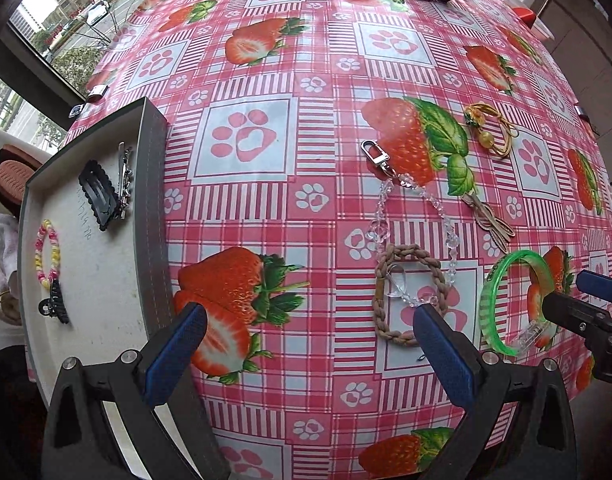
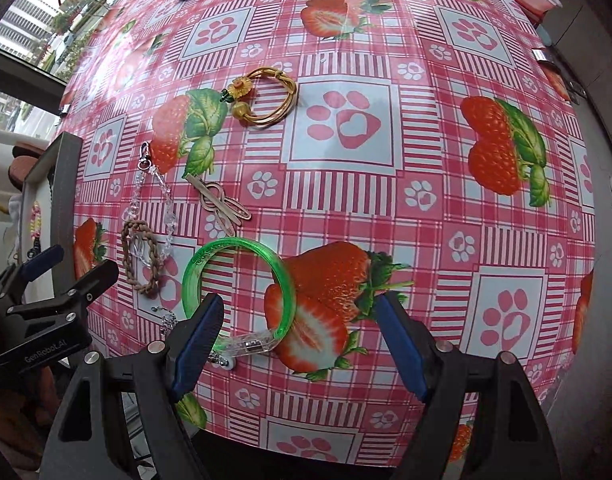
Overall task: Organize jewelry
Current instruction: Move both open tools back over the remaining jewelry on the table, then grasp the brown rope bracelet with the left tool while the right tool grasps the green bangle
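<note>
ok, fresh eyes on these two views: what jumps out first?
The loud pink strawberry-and-paw tablecloth fills both views. On it, the bright green bangle lies just ahead of the open right gripper, beside a brown braided bracelet and a clear bead chain. At the left edge, a grey tray already holds a beaded bracelet and black hair clips.

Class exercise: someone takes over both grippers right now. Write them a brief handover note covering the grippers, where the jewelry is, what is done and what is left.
Left gripper: open, empty, over the cloth beside the tray.
Right gripper: open, empty, above the green bangle, not gripping it.
Done: in the tray lie a bead bracelet, black clip, silver clip and claw clip.
Left on the cloth: green bangle, braided bracelet, crystal chain, gold bracelet, wooden pin, plus more pieces at the far edge.
</note>
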{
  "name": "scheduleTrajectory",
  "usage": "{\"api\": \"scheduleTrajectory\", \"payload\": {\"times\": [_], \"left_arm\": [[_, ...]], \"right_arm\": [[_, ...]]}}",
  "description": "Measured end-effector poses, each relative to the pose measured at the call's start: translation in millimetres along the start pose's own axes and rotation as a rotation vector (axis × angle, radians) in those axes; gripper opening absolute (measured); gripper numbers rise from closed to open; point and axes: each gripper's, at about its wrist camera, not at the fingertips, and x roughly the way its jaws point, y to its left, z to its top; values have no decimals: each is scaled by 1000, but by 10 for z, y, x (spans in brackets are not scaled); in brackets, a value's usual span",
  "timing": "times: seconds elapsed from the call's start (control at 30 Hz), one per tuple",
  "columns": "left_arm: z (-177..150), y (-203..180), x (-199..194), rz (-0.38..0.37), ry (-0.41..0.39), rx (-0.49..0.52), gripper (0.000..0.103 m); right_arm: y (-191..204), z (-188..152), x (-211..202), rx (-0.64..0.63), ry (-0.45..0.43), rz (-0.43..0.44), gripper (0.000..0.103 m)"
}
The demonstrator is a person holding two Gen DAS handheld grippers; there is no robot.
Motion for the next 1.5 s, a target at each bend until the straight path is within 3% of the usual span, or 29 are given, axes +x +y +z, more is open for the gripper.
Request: {"api": "scheduleTrajectory", "payload": {"times": [0.23, 0.33, 0.53, 0.73, 1.03, 1.1, 1.17, 1.23, 1.27, 1.3, 1.37, 1.5], "left_arm": [[5, -33, 111, -9, 21, -9, 99], [-27, -99, 150, -13, 28, 5, 85], [-45, -243, 209, -25, 25, 8, 85], [4, -403, 179, -36, 15, 34, 68], [49, -636, 85, -48, 4, 69, 42], [67, -664, 82, -52, 3, 78, 39], [10, -679, 29, -60, 1, 82, 19], [1, -663, 1, -82, 6, 68, 17], [2, -655, -12, -95, 6, 58, 16], [1, -648, -27, -107, 5, 48, 14], [-7, -600, -65, -120, -1, 37, 13], [-7, -511, -150, -140, -21, 33, 13]], "right_arm": [[23, -37, 76, -44, 2, -32, 81], [60, -2, 143, -47, 6, -37, 81], [187, 14, 291, -86, 6, -75, 81], [396, -3, 395, -144, -4, -125, 80], [681, -152, 506, -238, -17, -194, 70], [741, -174, 521, -253, -18, -195, 63], [799, -195, 521, -265, -20, -193, 57], [855, -220, 526, -276, -23, -186, 50], [867, -229, 519, -281, -26, -184, 40], [898, -248, 512, -287, -32, -183, 23], [940, -229, 489, -289, -35, -180, 7], [951, -184, 448, -255, -41, -156, 7]]}}
